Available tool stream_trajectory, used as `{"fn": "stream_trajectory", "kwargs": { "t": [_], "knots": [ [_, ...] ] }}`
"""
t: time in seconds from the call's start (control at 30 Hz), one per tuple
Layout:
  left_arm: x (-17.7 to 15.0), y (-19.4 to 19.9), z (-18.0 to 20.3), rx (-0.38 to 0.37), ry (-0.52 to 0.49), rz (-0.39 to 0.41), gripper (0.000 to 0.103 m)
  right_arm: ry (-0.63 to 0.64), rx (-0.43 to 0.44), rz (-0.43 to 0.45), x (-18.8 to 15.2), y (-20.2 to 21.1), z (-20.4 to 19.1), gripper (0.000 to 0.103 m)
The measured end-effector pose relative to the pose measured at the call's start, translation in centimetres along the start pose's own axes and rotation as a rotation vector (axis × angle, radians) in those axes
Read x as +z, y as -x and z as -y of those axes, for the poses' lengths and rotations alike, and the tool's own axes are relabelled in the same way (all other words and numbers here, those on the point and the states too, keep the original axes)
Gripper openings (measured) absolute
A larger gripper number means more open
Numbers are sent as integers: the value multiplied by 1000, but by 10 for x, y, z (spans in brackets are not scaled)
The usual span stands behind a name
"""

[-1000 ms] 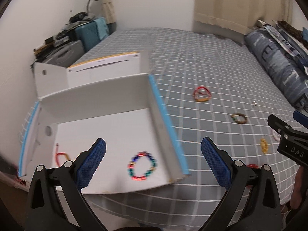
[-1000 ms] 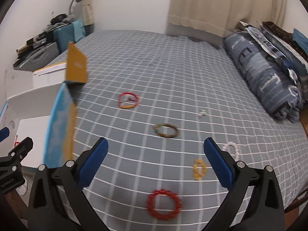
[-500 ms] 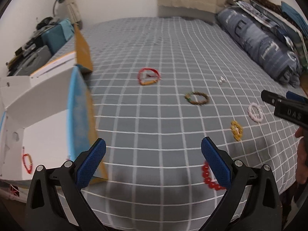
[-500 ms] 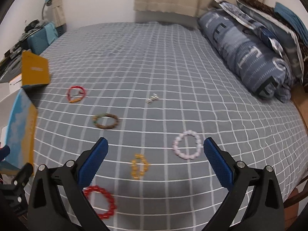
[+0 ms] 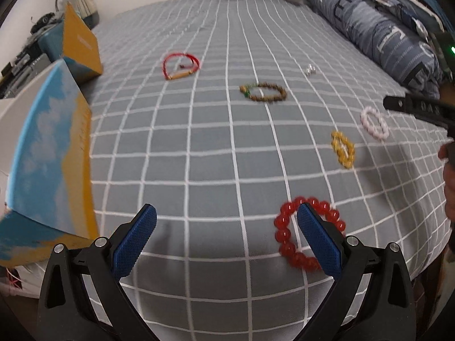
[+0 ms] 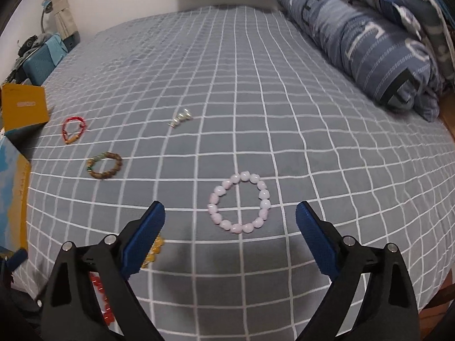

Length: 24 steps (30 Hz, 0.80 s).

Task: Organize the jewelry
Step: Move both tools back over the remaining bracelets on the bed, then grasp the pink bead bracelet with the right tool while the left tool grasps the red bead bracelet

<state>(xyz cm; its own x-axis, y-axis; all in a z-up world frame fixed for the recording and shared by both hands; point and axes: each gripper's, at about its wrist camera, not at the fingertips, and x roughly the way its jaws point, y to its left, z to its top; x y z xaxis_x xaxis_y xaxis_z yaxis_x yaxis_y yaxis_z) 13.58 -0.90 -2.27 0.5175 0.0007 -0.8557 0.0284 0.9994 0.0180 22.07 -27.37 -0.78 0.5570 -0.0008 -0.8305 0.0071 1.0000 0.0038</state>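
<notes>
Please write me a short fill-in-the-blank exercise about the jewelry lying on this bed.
1. The bracelet lying ahead of the right gripper, between the lines of its fingers, is ____ in colour.
2. The left gripper has one finger in front of the ____ bead bracelet.
3. The yellow bracelet lies between the red bead bracelet and the ____ one.
4. The bed has a grey cover with a white ____ pattern.

Missing words: pink; red; pink; grid

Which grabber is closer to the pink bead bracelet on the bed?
The right. The pink bracelet lies just ahead of the right gripper, whose jaws are closing without touching it. The left gripper is over by the red bead bracelet.
</notes>
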Motion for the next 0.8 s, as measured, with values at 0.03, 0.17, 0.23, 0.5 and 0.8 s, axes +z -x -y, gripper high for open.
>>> {"fn": "stream_trajectory", "kwargs": {
  "t": [0.03,0.17,0.23,0.5,0.8],
  "knots": [
    [-4,-4,1,-4,0,-10,97,-6,-1,-10,0,-7,3,86],
    [-16,-16,4,-20,9,-31,97,-26,-12,-44,0,-30,13,80],
    [-21,-21,5,-17,14,-35,97,-42,-10,-65,-1,-40,17,75],
    [-28,-24,7,-29,13,-34,85,-110,27,-129,-5,-64,34,56],
    [-29,-19,14,-48,0,-33,52,-128,24,-143,-6,-70,40,29]
  ]
}}
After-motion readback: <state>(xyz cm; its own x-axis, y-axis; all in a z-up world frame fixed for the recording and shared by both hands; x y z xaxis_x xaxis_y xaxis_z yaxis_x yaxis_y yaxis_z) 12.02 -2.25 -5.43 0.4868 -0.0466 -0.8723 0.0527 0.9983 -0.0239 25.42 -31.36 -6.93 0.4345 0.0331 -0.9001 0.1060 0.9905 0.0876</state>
